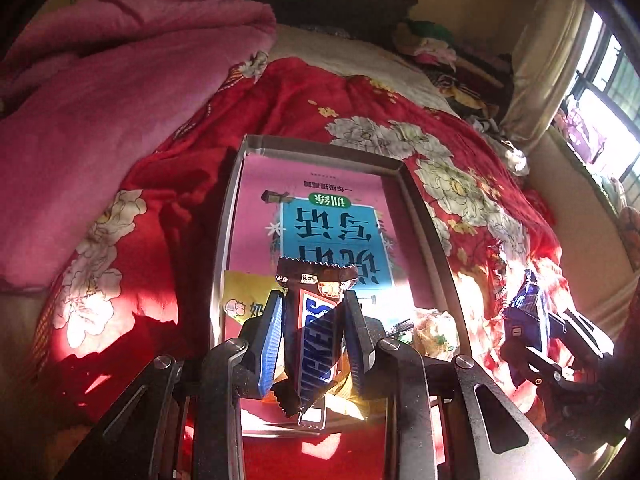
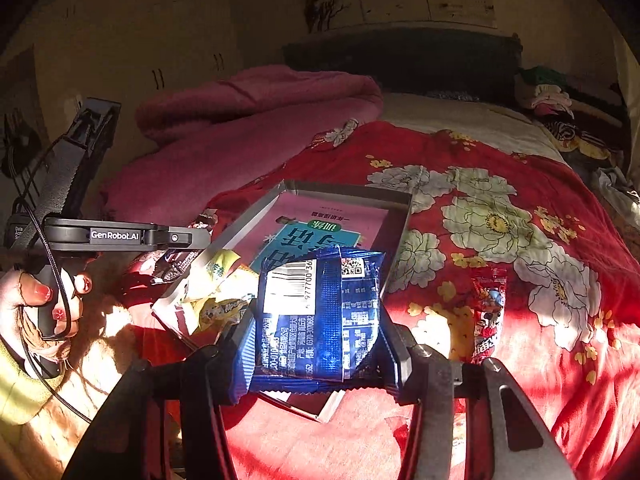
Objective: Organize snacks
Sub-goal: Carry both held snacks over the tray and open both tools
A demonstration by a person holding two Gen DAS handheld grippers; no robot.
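Observation:
My left gripper [image 1: 311, 304] is shut on a Snickers bar [image 1: 316, 344] and holds it over the near end of a metal tray [image 1: 230, 216]. The tray lies on a red floral bedspread, with a pink book [image 1: 320, 208] in its bottom. A yellow snack packet [image 1: 244, 296] and a pale packet [image 1: 436, 332] lie in the tray's near end. My right gripper [image 2: 320, 320] is shut on a blue snack packet [image 2: 320, 316], held just right of the tray [image 2: 400, 224]. The left gripper [image 2: 176, 236] shows at the left in the right wrist view. The right gripper with its blue packet [image 1: 528, 312] shows in the left wrist view.
A red snack packet [image 2: 488, 316] lies on the bedspread [image 2: 520, 184] right of the tray. A folded pink blanket [image 1: 120, 100] is heaped at the left. Clothes [image 1: 440, 56] are piled at the bed's far end. A window [image 1: 608, 100] is at the right.

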